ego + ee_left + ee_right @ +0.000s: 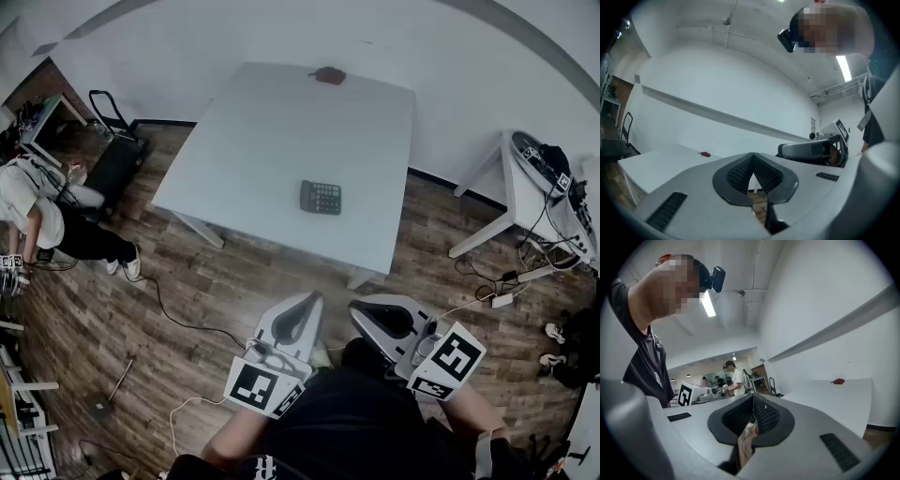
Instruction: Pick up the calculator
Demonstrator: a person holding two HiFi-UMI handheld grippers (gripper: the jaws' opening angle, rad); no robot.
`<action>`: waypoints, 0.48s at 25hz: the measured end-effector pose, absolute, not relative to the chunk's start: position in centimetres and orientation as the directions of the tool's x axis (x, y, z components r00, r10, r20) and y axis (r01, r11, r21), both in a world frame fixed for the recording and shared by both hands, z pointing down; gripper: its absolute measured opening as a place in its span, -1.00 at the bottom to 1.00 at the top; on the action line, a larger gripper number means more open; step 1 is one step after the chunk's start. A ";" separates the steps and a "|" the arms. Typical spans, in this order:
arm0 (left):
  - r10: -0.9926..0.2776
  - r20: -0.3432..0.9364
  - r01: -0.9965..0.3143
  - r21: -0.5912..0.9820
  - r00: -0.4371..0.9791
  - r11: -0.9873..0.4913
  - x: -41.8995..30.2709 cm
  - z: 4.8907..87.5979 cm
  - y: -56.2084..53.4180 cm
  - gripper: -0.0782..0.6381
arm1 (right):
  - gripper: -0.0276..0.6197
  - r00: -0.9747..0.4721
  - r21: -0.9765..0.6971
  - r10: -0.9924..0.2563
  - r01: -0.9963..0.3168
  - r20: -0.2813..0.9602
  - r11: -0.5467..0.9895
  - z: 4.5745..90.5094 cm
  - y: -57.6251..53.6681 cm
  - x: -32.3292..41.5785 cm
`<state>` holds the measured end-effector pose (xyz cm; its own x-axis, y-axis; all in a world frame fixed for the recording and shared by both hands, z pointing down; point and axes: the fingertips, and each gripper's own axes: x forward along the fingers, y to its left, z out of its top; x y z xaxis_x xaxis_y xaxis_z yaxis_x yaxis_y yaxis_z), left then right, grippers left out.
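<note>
A white table [262, 141] carries a dark calculator [321, 198] and a small red object [329, 75].

Calculator [321, 197] key legends too small to read, head view. Small red object [328, 75] at tabletop [253, 141] far edge too small to identify. Person [42, 220] at left edge partly cut off. Side table [518, 192] clutter at right edge indistinct, cropped.

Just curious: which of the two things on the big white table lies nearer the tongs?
The dark calculator; the small red thing sits at the far edge of the table.
</note>
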<state>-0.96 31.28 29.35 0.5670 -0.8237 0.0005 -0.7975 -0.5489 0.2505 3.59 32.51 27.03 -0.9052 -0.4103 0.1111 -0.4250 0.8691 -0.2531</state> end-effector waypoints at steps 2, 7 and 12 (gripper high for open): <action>-0.826 0.002 -0.800 0.252 0.563 -0.545 -1.4 29.5 30.4 -0.77 | -0.87 -0.907 -0.254 -0.406 -0.421 0.112 0.871 27.2 31.6 3.1; -0.834 0.016 -0.809 0.253 0.551 -0.530 -2.3 30.2 28.3 -0.77 | -0.87 -0.914 -0.264 -0.391 -0.405 0.109 0.875 27.6 29.2 2.1; -0.850 0.039 -0.828 0.256 0.525 -0.500 -3.4 31.1 25.5 -0.77 | -0.87 -0.929 -0.277 -0.355 -0.369 0.103 0.887 28.2 26.4 0.9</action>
